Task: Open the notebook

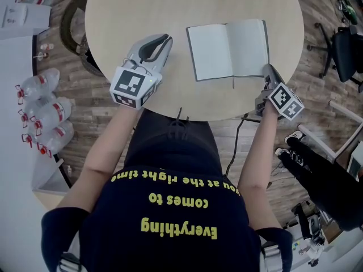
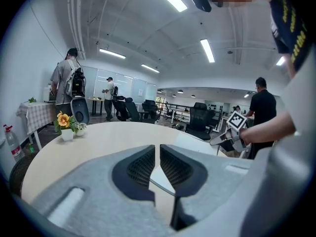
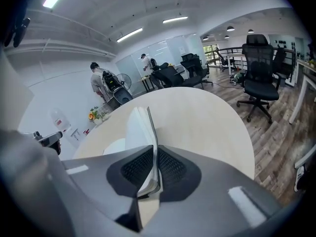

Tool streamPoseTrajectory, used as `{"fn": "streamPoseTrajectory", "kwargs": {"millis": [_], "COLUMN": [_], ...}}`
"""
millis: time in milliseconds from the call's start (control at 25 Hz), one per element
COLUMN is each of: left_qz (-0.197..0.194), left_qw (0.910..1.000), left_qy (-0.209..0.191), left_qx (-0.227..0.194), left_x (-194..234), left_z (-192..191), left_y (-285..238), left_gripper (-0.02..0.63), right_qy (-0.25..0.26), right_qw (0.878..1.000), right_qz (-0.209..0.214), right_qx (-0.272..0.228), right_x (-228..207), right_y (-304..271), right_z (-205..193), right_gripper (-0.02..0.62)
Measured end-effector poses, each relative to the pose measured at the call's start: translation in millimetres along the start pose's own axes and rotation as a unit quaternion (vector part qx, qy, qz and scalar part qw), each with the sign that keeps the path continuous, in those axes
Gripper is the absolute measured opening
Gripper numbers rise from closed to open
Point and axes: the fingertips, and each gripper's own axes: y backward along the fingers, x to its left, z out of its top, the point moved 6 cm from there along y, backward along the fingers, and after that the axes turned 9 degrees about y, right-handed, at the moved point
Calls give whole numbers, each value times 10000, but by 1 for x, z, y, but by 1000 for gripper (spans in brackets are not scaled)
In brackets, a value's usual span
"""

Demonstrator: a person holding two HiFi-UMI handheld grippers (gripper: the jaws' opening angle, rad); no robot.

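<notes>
The notebook lies open with blank white pages up, on the round pale wooden table, right of the middle. My right gripper is at its near right corner, shut on the right-hand edge. In the right gripper view the dark cover and a stack of pages stand between the pads of that gripper. My left gripper rests on the table left of the notebook, apart from it. Its jaws are shut with nothing between them, and the notebook shows just beyond them.
A small pot of orange flowers stands at the table's far side. Several water bottles lie on the floor at left, and a black office chair stands at right. People and more chairs are farther off in the room.
</notes>
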Motion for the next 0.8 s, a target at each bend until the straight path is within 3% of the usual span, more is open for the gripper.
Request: {"fn": "streamPoseTrajectory", "kwargs": {"millis": [560,680,800], "left_qz": [35,20,5], "left_qw": [9999,9997,9998], "left_qy": [98,165,144], "left_qx": [118,152,160], "left_x": [-6,-10,-12], "left_z": [-4,-6,-6], "left_y": [-10,-11,-11], "left_gripper": [8,8,8], "right_qy": [-379,-148,392], "right_qw": [9979,9978,9938], "right_qz": [-171,-354,-681], "right_qx": [491,549,788], "right_x": [-26,-27,-26], "right_y": [-25,-27,-30], "right_z": [-46,-52,-57], "right_gripper": [54,60,66]}}
